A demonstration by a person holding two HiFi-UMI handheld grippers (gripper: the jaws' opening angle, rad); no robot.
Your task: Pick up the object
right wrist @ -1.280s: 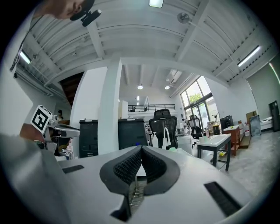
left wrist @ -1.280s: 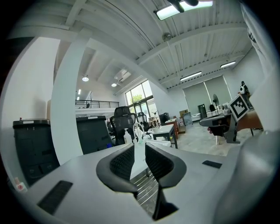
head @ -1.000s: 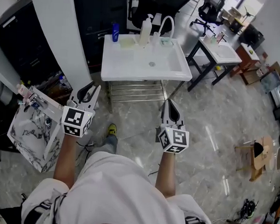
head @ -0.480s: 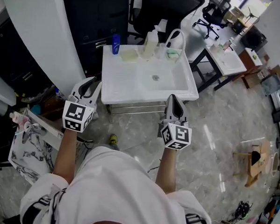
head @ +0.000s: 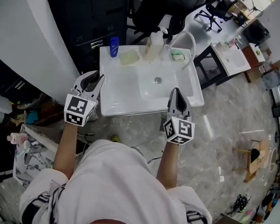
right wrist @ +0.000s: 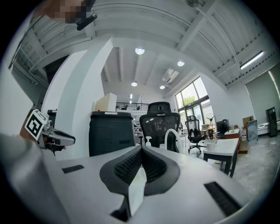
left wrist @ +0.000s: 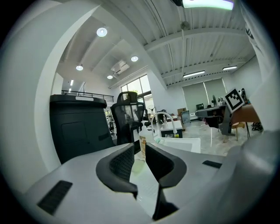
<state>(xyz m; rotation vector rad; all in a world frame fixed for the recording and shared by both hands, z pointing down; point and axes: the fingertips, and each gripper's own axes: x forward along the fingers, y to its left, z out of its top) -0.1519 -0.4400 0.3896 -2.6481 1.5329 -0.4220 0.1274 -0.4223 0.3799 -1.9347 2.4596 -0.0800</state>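
Observation:
A white sink basin (head: pixel 114 94) stands in front of me in the head view. Along its back edge are a blue bottle (head: pixel 114 46), a pale yellow-green sponge (head: pixel 129 56), a white pump bottle (head: pixel 154 41), a curved white faucet (head: pixel 187 38) and a green item (head: pixel 176 55). My left gripper (head: pixel 93 79) hovers open over the basin's front left corner, holding nothing. Over the front right edge my right gripper (head: pixel 177 93) is shut and empty. The left gripper view shows the gripper (left wrist: pixel 140 154) pointing at the pump bottle (left wrist: pixel 142 141) and faucet (left wrist: pixel 163 117).
A black office chair (head: pixel 157 9) and a black cabinet (head: pixel 91 17) stand behind the sink. A white curved wall (head: pixel 34 33) rises at the left. To the right stand another white table (head: pixel 232 59) on a dark frame and a cardboard stool (head: pixel 255 158). Cluttered items (head: pixel 23 150) lie on the floor at left.
I have walked up to the sink: both grippers went from over the floor to over the basin's front edge. Their jaws have not changed.

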